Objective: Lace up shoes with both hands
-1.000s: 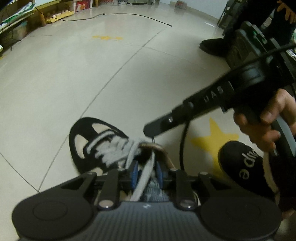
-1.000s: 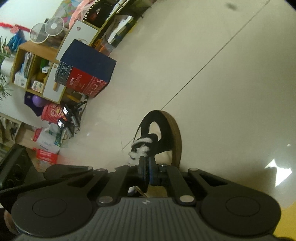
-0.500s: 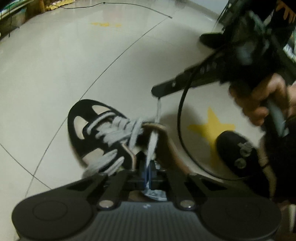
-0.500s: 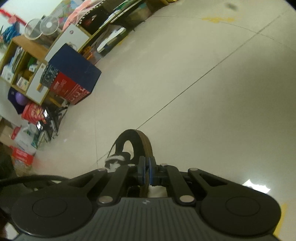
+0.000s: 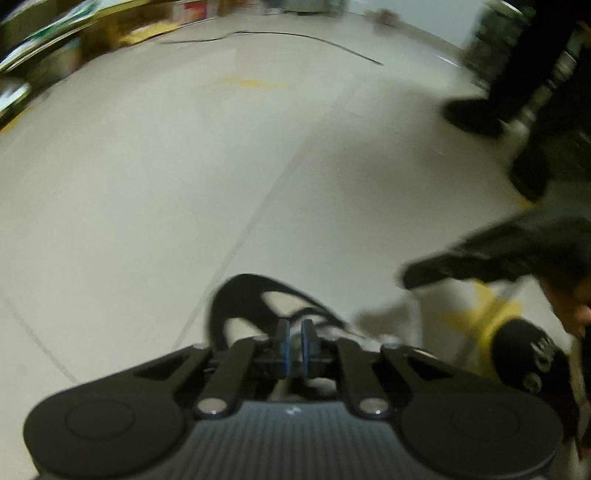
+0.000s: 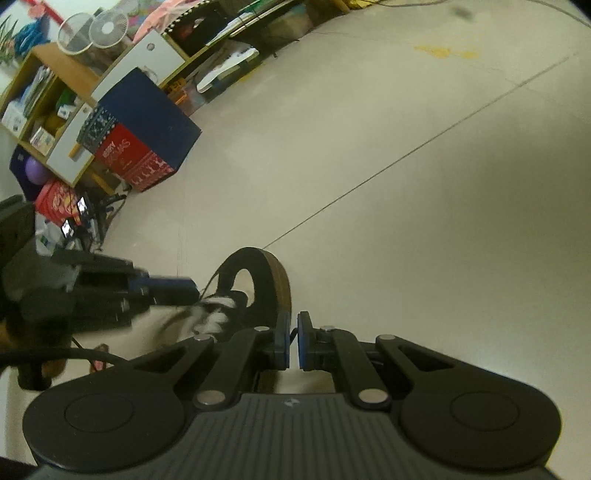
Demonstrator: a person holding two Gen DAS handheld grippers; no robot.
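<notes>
One black shoe (image 5: 255, 306) with pale panels lies on the pale tiled floor (image 5: 147, 206), right in front of both tools. Its white lace (image 6: 216, 310) bunches over the tongue, and in the right wrist view the shoe's brown-edged sole (image 6: 280, 284) curves up on its side just beyond the fingers.

Over the shoe's laced part the left gripper (image 5: 293, 345) points steeply down, and the picture is blurred. Its jaws are opening from almost shut, with only a narrow slit between the blue pads (image 5: 283, 347); something pale shows in that slit, but I cannot tell whether it is the lace or whether the pads press on it.

Just near of the shoe's sole hangs the right gripper (image 6: 293, 341). Its jaws are all but closed, and a thin dark strand seems to run up between them; what it is I cannot make out. From the left camera this gripper shows as a dark blurred bar at the right, with part of a hand (image 5: 574, 306) behind it.

Nearer, at the right, a black slipper (image 5: 532, 354) rests on a yellow star (image 5: 484, 310) marked on the floor. Farther off on the left stand a blue and red box (image 6: 140, 147), wooden shelves (image 6: 44, 96) full of odds and ends, and two small fans (image 6: 92, 31).
</notes>
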